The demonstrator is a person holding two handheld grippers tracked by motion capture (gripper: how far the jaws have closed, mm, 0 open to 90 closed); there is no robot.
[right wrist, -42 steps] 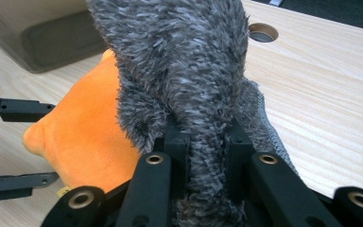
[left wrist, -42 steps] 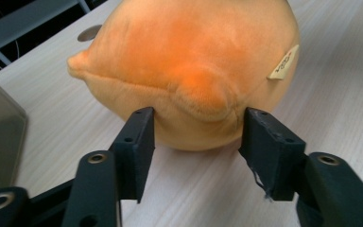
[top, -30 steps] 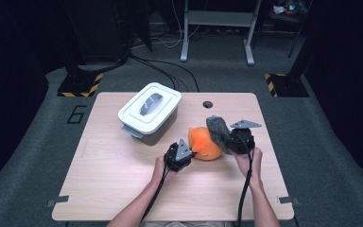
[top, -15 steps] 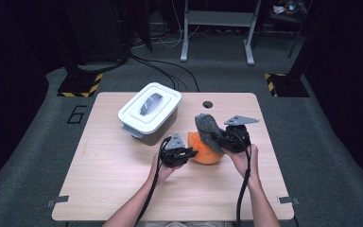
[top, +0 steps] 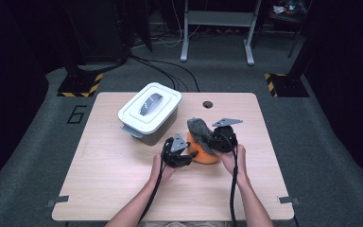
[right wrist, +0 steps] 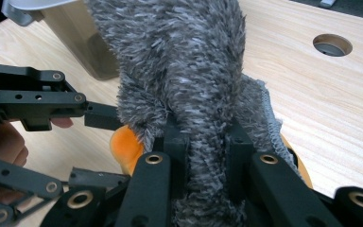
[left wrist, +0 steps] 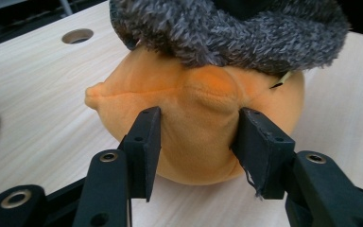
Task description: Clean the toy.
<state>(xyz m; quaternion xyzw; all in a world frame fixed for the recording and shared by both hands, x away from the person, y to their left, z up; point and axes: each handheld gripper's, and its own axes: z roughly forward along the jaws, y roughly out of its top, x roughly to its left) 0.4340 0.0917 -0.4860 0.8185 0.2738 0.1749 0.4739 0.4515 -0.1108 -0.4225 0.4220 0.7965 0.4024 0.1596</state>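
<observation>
An orange plush ball (top: 204, 155) lies on the table (top: 113, 179) between my two grippers. A grey fuzzy cloth (top: 200, 131) is draped over its top. My right gripper (top: 216, 142) is shut on that cloth (right wrist: 184, 61), which rises thick between its jaws (right wrist: 207, 132). My left gripper (top: 185, 153) faces the plush (left wrist: 137, 90) from the left. Its jaws (left wrist: 196, 118) have just been opening and stand apart on either side of the plush's front bulge. The cloth (left wrist: 227, 28) hangs over the plush's top edge.
A box with a white lid (top: 149, 113) stands just behind and left of my left gripper, close to the plush. A round hole (top: 207, 104) is cut in the table's far edge. Bare wood lies to the left and front.
My right gripper has carried the grey cloth leftwards onto the orange plush. The left gripper's jaws have spread apart while that hand stayed where it was.
</observation>
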